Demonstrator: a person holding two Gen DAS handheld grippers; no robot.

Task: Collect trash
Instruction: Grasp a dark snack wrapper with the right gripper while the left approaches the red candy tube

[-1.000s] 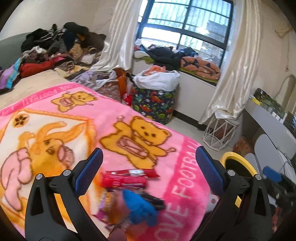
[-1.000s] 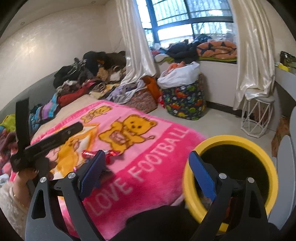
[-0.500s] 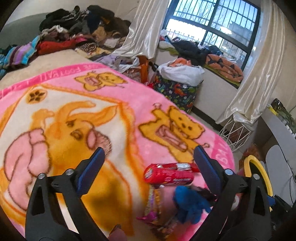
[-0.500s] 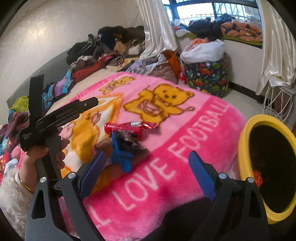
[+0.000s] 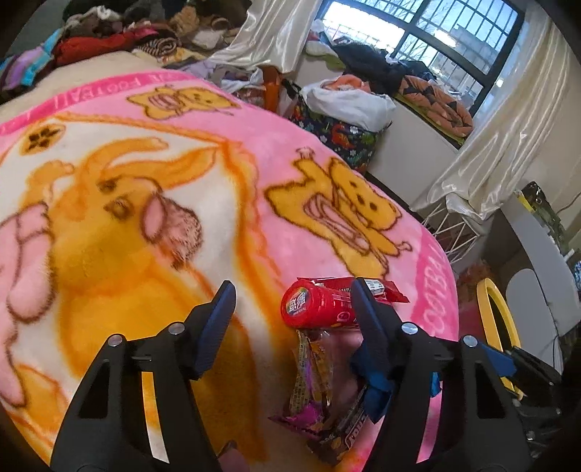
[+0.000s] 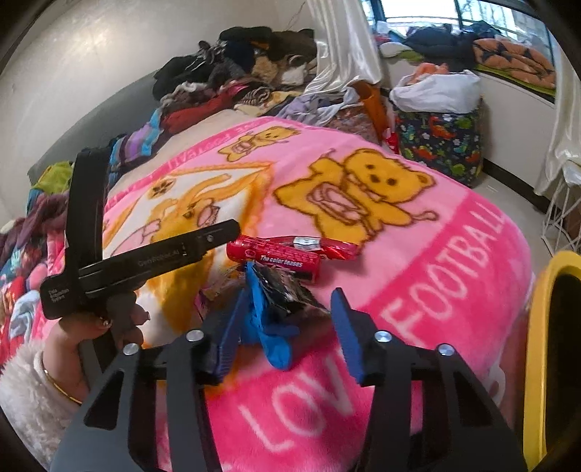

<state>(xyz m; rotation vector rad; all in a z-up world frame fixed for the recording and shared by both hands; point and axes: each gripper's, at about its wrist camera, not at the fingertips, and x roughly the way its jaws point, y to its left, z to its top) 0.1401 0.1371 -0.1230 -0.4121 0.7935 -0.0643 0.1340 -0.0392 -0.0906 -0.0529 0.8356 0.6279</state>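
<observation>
A bed under a pink bear blanket [image 6: 417,261] fills the room; clothes [image 6: 232,65] pile against the pale wall [image 6: 80,61]. Daylight enters a barred window [image 5: 417,32] hung with white curtains [image 5: 508,130], bedding [image 5: 435,101] on its sill

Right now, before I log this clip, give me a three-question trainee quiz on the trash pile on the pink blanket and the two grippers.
1. True or false: the red cylindrical candy tube lies on the pink bear-print blanket.
2. Which gripper has the crumpled blue wrapper between its fingers? A) left gripper B) right gripper
3. Fill in: the round bin at the bed's edge has a ____ rim.

Key: 1 true. 2 B; its jaws are closing around the wrapper, pads not yet pressing. 3 yellow.
</observation>
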